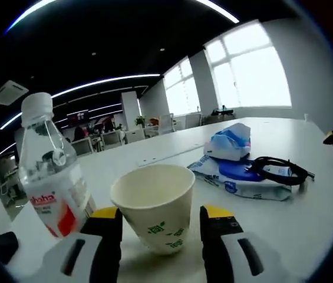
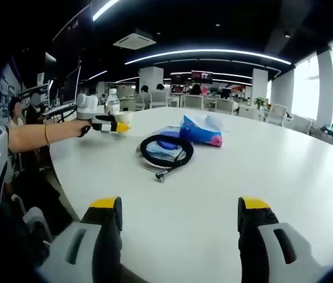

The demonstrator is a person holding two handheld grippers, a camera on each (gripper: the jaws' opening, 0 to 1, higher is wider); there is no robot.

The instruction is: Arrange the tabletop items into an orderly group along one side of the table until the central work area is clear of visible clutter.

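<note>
**Tabletop stock: five items, two grippers**

- Paper cup (image 1: 155,206), one. White with green print, upright, mouth open. It stands between the spread jaws of the left gripper (image 1: 160,227); whether the jaws touch its sides cannot be told.
- Water bottle (image 1: 51,171), one. Clear plastic, white cap, red-and-white label, upright just beside the cup on the left of the left gripper view. In the right gripper view it stands behind the left gripper at the far left edge of the surface.
- Wipes pack (image 1: 237,180), one. Flat, blue and white, lying beyond the cup to the right in the left gripper view.
- Coiled black cable (image 1: 278,168), one. It rests on top of the wipes pack, with one end trailing off toward the surface.
- Crumpled blue-and-white packet (image 1: 230,141), one. It touches the far side of the wipes pack; the right gripper view shows a pink patch on it.
- White surface (image 2: 260,159), one. Round-edged.
- Right gripper (image 2: 178,215), one. Jaws spread wide with nothing between them, low over bare surface, well apart from the cable and the packs.
- Person's forearm (image 2: 42,134), one, holding the left gripper out toward the cup.
</note>
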